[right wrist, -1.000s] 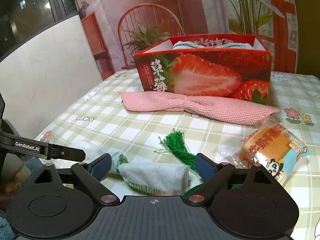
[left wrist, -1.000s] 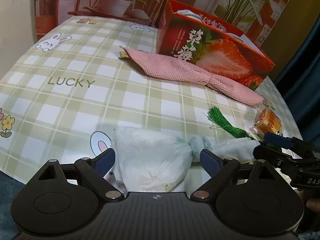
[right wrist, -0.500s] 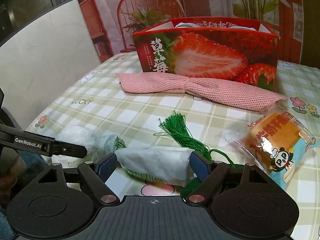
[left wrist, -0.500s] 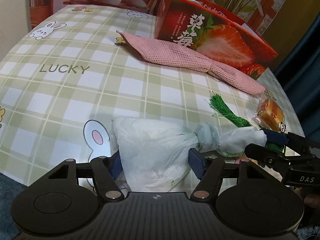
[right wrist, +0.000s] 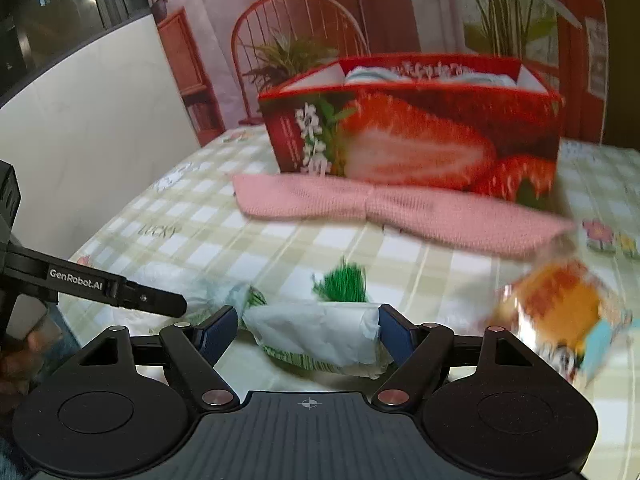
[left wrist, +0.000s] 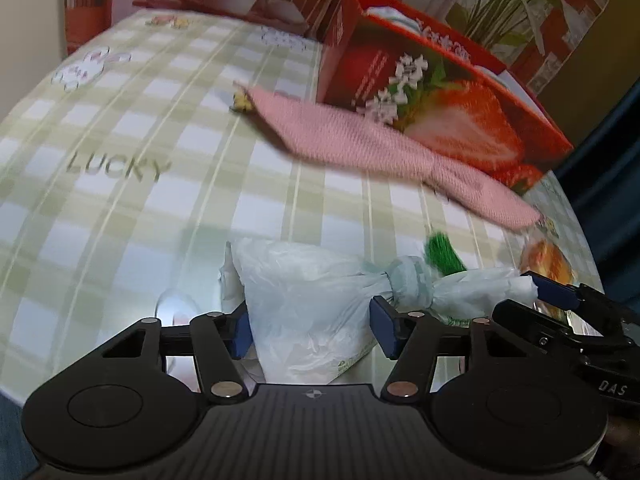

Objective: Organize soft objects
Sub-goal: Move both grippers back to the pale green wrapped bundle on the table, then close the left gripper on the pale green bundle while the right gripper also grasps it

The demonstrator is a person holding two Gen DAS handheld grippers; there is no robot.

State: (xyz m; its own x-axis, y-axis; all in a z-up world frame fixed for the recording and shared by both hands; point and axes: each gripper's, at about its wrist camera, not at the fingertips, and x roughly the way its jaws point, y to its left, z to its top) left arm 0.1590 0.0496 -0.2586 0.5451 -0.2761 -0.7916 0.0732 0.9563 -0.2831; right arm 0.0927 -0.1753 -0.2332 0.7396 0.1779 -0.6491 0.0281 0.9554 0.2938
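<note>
A white plastic bag (left wrist: 304, 312) tied at a knot (left wrist: 412, 282) lies on the checked tablecloth (left wrist: 120, 208). My left gripper (left wrist: 310, 330) is closing on its fat end, and both blue pads touch the plastic. The thin tail of the bag (right wrist: 316, 328) sits between the pads of my right gripper (right wrist: 308, 330), whose jaws are closing too and meet both ends of it. From the left wrist, the right gripper's finger (left wrist: 556, 296) shows at the tail's tip. From the right wrist, the left gripper's arm (right wrist: 120, 288) reaches in from the left.
A red strawberry box (right wrist: 412, 140) stands at the back with pale items inside. A pink mesh cloth (right wrist: 360, 204) lies in front of it. A green tassel (right wrist: 346, 282) lies just beyond the bag, and a wrapped cake (right wrist: 560, 312) to the right. The table edge runs close below both grippers.
Both grippers have come forward over the bag and narrowed their jaws until the pads meet the plastic. The left one closed more. The view is blurred by motion.
</note>
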